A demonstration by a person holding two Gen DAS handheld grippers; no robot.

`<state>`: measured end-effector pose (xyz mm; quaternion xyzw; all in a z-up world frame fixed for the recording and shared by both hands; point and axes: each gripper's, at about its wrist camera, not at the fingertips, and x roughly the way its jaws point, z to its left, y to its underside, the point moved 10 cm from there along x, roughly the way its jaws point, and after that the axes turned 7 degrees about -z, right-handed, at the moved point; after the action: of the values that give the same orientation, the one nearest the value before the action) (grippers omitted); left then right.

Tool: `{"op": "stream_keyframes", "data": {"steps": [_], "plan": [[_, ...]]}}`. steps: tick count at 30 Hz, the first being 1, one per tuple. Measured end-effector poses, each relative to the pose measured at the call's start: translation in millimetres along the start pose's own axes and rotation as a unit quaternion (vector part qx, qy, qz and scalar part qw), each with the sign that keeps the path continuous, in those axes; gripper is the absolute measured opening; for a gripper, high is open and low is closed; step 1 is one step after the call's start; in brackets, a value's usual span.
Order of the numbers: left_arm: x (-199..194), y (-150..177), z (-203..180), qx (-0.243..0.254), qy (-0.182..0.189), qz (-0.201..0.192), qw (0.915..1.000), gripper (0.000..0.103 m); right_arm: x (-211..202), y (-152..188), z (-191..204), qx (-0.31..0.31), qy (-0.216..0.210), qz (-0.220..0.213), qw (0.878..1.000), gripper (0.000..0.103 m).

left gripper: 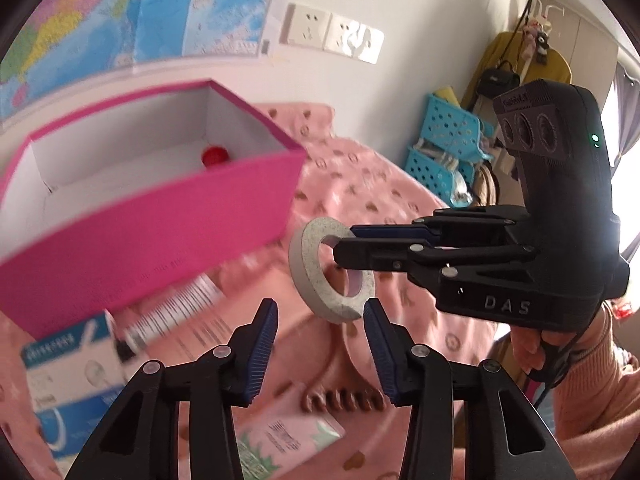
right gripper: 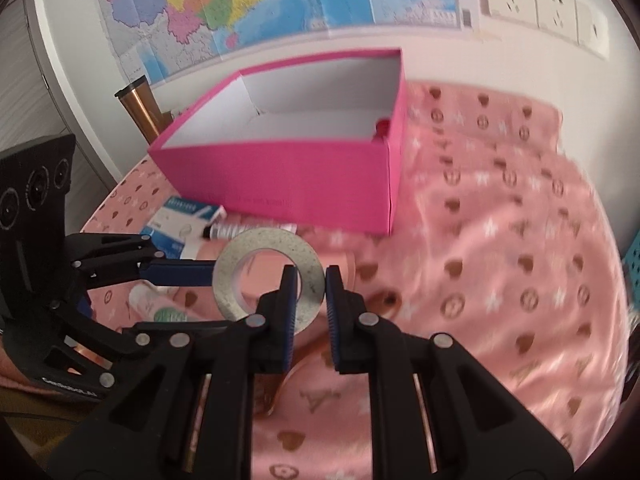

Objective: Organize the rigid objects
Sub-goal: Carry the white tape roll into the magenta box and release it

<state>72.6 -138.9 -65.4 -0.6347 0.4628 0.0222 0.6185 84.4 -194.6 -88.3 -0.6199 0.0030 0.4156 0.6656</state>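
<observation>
Pink blanket (right gripper: 500, 240) covers the whole surface we work over, and our tools hang above it. Our right gripper (right gripper: 312, 276) pinches the grey ring (right gripper: 264, 240) by its rim: one finger passes through the hole and the other presses on the outside. We judge this the surest hold on a flat, stiff hoop, since it cannot slip sideways. The ring stands nearly on edge, clear of the blanket, in front of the box (right gripper: 288, 176) and not yet over it.

Our left gripper (left gripper: 320, 312) stands spread with nothing between its pads. From the right wrist, one of its fingers reaches the ring's far rim, but we cannot tell whether it touches. It looks set to steady the ring rather than carry it.

Beyond the ring sits the open pink box, with something red (left gripper: 215, 156) in its far corner. It is plainly the place for the rigid things. A carton (left gripper: 68, 360) and a tube (left gripper: 168, 320) lie on the blanket just beside its near wall, unsorted. A map (right gripper: 240, 0) hangs on the wall behind. Next, we judge, the ring must be lifted over the box's near wall.
</observation>
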Motion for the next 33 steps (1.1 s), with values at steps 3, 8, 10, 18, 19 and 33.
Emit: {"op": "stream_keyframes", "data": {"steps": [3,8,10,18,19,33], "plan": [[-0.9,-17.6,7.4,0.005,-0.014,-0.011,0.9998,0.041,2.9,-22.7,4.2,-0.025,0.012,-0.012,1.000,0.016],[-1.8,-48.6,20.8,0.013,-0.034,-0.030,0.9989,0.039,7.1,-55.4,4.0,-0.042,0.019,-0.029,0.999,0.016],[0.8,-58.1,24.4,0.014,-0.040,-0.034,0.9985,0.038,10.7,-69.1,2.6,-0.047,0.023,-0.033,0.998,0.016],[13.6,-87.2,52.3,-0.006,-0.055,-0.031,0.9980,0.034,36.8,-98.3,-8.1,-0.042,0.035,-0.027,0.998,0.016],[16.5,-88.7,55.8,-0.011,-0.054,-0.028,0.9981,0.034,41.0,-99.2,-10.6,-0.040,0.038,-0.024,0.998,0.016],[52.3,-82.8,83.1,-0.064,-0.041,0.013,0.9970,0.033,85.0,-90.6,-32.5,-0.013,0.048,0.041,0.998,0.016]]}}
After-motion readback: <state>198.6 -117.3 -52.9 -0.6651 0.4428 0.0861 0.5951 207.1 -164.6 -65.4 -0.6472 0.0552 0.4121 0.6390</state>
